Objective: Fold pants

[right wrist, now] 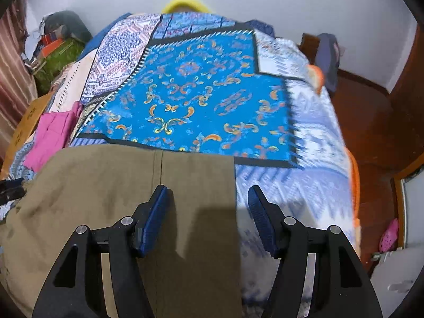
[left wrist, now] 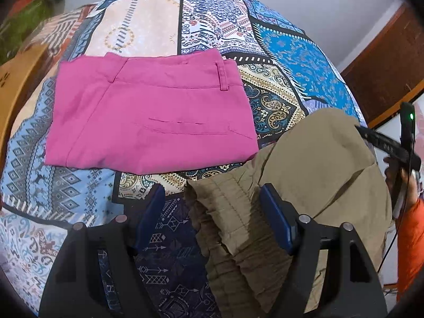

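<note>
Olive pants [left wrist: 312,156] lie on the patterned bedspread [left wrist: 291,47], with their gathered elastic waistband [left wrist: 225,212] below my left gripper [left wrist: 212,189]. Its jaws stand open over the waistband and nothing is pinched. In the right wrist view the olive pants [right wrist: 106,185] are spread flat, and their right edge runs between the blue pads of my right gripper [right wrist: 208,190], which is open just above the cloth. The right gripper's body [left wrist: 397,145] shows at the right of the left wrist view, held by a hand in an orange sleeve [left wrist: 410,238].
Folded pink pants [left wrist: 148,114] lie on the bed to the left of the olive pair. A wooden board [left wrist: 16,87] and a green bag [right wrist: 58,61] stand at the bed's left side. Brown floor [right wrist: 371,122] with a pink slipper [right wrist: 388,234] lies to the right.
</note>
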### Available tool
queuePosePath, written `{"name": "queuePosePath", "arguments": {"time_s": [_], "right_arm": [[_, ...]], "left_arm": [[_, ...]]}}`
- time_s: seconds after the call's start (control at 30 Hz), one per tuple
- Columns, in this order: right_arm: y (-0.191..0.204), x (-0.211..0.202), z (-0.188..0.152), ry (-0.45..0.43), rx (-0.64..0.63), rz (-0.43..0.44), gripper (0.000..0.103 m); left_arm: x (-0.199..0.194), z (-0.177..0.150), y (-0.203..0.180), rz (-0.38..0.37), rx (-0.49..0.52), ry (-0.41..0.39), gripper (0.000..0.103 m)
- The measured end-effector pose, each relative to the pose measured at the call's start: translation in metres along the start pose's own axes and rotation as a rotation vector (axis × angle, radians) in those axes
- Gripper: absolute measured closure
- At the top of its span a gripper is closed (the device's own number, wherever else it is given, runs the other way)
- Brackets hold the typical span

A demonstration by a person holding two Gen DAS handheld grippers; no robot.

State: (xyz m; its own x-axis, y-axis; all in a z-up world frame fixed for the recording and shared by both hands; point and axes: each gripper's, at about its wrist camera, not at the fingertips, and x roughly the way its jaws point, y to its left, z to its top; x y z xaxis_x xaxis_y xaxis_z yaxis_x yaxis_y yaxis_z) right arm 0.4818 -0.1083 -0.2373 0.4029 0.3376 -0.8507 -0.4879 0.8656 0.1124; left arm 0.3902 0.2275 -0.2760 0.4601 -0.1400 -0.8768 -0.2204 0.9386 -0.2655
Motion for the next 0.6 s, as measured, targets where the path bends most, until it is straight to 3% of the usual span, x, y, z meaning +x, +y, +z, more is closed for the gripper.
{"name": "queuePosePath", "arguments": {"time_s": [0.1, 0.2, 0.37, 0.53, 0.6], "right_arm": [[0.002, 0.004, 0.005, 0.006, -0.007, 0.007, 0.043], [0.003, 0.005, 0.006, -0.004, -0.013, 0.003, 0.043], [0.011, 0.004, 0.004, -0.033, -0.030, -0.012, 0.059], [0.014, 0.006, 0.007, -0.046, -0.047, -0.057, 0.080], [0.011, 0.006, 0.007, -0.048, -0.045, -0.066, 0.088]], "left_arm": [[0.000, 0.002, -0.003, 0.018, 0.019, -0.005, 0.028], [-0.002, 0.003, -0.006, -0.024, 0.015, -0.001, 0.027], [0.002, 0.001, -0.017, 0.037, 0.064, 0.002, 0.023], [0.012, 0.004, -0.008, -0.019, 0.019, 0.039, 0.023], [0.016, 0.005, -0.005, -0.044, 0.024, 0.044, 0.030]]}}
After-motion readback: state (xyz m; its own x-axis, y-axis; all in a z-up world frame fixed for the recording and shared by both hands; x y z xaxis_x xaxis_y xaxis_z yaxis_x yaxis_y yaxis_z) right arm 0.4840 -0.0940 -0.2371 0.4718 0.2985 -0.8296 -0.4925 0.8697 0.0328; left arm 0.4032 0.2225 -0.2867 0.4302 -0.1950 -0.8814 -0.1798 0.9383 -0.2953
